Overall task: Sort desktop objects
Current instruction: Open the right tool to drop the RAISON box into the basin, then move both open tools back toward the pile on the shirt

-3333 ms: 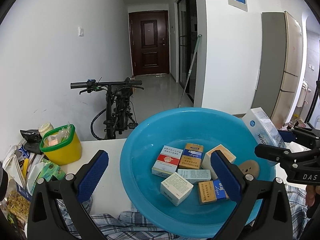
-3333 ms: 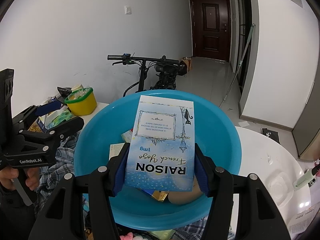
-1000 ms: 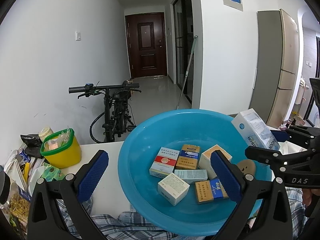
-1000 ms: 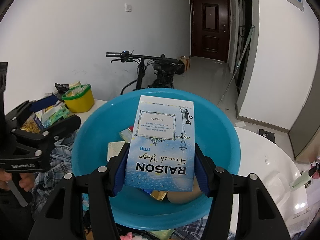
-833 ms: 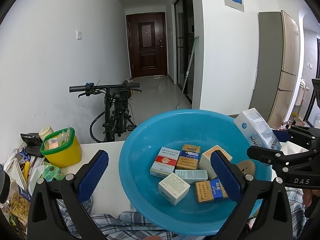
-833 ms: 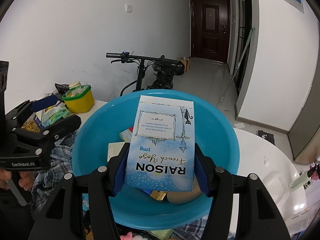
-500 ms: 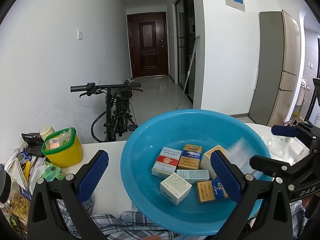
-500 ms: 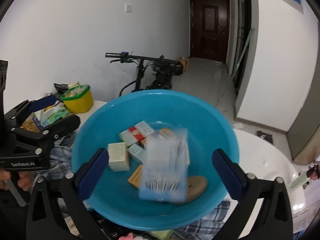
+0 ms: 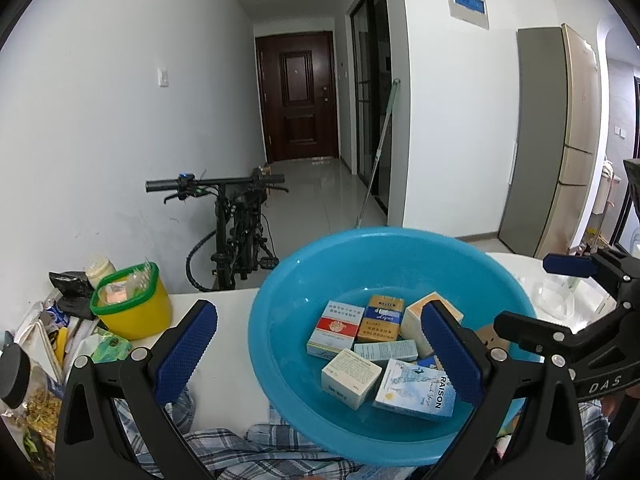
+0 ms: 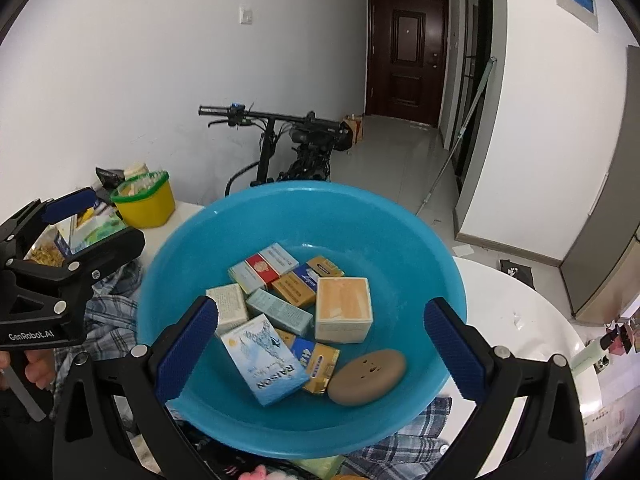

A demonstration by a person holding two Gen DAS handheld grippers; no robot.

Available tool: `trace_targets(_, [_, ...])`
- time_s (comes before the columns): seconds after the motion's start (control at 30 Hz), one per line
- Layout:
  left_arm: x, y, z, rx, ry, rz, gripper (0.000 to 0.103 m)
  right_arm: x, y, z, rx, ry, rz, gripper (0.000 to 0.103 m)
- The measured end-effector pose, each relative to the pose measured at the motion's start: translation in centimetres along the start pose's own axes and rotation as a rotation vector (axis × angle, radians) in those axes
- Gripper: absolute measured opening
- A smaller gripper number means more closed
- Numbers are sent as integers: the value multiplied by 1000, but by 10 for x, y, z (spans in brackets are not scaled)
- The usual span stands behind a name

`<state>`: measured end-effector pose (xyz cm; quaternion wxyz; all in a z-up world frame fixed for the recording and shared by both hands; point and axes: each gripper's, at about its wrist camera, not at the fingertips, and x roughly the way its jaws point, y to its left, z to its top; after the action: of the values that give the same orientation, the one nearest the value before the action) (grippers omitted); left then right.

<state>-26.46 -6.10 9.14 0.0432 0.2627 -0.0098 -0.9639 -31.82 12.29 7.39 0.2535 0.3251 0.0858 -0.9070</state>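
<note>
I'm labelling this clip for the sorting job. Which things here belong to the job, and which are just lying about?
Part of the job:
- blue basin
- RAISON box, lying in the basin
- other small boxes in the basin
- tan pebble-shaped thing
- left gripper and right gripper, both open and empty

Just lying about:
- yellow tub
- bicycle
- checked cloth

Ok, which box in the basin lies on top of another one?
The light-blue RAISON box: it rests tilted over the yellow-and-blue pack in the blue basin. The other boxes lie on the basin floor.
</note>
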Motion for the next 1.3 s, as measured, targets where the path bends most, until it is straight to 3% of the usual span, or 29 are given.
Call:
trace_targets(0.17, [-32, 2, -1, 3, -12, 4, 103, -30, 8, -8, 9, -18, -5, 103])
trace_targets(0.33, [-90, 3, -11, -11, -60, -17, 103, -80, 18, -26, 16, -73, -8, 103])
trace_targets(0.43, [-122, 1, -22, -12, -78, -15, 103, -108, 25, -45, 15, -102, -20, 103])
trace_targets(0.6, [-154, -6, -52, -10, -77, -28, 103, -127, 35, -90, 16, -72, -74, 103])
trace_targets(0.87, [-153, -11, -126, -30, 44, -48, 103, -114, 47, -159, 49, 23, -64, 103])
trace_targets(1.0, [-145, -16, -145, -3, 89, -29, 103, -111, 51, -171, 63, 33, -33, 103])
trace_targets(1.3, [-139, -32, -158, 36, 110, -42, 103, -110, 54, -174, 68, 34, -26, 103])
